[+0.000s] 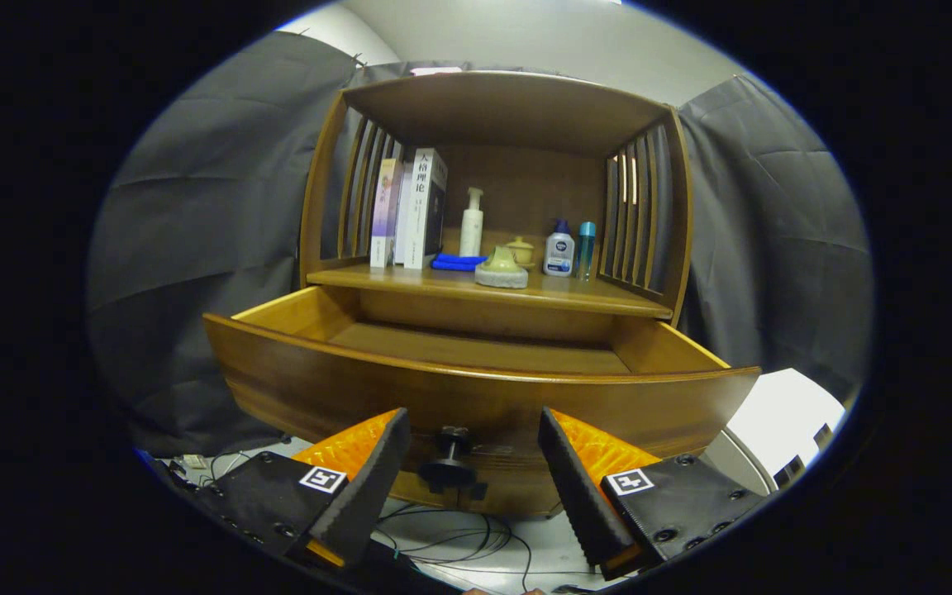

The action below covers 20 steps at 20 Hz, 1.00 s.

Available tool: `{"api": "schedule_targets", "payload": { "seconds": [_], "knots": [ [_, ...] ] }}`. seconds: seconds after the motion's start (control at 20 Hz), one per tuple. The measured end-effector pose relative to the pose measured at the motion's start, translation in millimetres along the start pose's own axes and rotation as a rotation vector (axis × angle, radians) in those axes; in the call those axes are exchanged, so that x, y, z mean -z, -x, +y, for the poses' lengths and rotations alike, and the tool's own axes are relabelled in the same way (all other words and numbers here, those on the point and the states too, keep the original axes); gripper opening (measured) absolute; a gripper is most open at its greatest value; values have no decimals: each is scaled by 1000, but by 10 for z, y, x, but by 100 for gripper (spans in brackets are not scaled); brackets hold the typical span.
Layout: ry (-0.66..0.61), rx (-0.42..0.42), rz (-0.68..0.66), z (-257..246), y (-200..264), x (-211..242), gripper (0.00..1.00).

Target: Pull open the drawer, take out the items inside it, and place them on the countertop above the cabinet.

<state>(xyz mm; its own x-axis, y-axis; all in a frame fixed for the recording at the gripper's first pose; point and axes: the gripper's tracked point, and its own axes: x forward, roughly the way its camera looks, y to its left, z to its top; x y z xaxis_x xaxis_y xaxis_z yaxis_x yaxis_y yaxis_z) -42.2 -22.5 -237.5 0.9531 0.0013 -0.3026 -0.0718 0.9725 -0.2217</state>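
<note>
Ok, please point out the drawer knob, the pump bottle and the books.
knob (449, 463), gripper view, on its round head.
pump bottle (471, 230), gripper view, on its body.
books (416, 211), gripper view, on a spine.

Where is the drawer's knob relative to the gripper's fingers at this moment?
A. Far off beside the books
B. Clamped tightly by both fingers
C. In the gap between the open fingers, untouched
C: the knob sits between the spread fingers of the gripper, on the pulled-out drawer.

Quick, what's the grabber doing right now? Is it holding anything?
Gripper: open, holding nothing. The drawer is pulled out and its knob sits between the fingers, untouched.
</note>
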Motion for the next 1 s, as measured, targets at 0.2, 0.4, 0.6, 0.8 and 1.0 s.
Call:
{"api": "schedule_targets", "payload": {
  "seconds": [0.2,0.4,0.6,0.8,1.0],
  "knots": [
    [-16,39,49,-55,-128,149,98],
    [12,69,39,-47,-140,135,98],
    [28,80,34,-27,-154,137,99],
    [27,82,32,-20,-200,132,100],
    [20,86,28,-21,-363,73,100]
  ]
}}
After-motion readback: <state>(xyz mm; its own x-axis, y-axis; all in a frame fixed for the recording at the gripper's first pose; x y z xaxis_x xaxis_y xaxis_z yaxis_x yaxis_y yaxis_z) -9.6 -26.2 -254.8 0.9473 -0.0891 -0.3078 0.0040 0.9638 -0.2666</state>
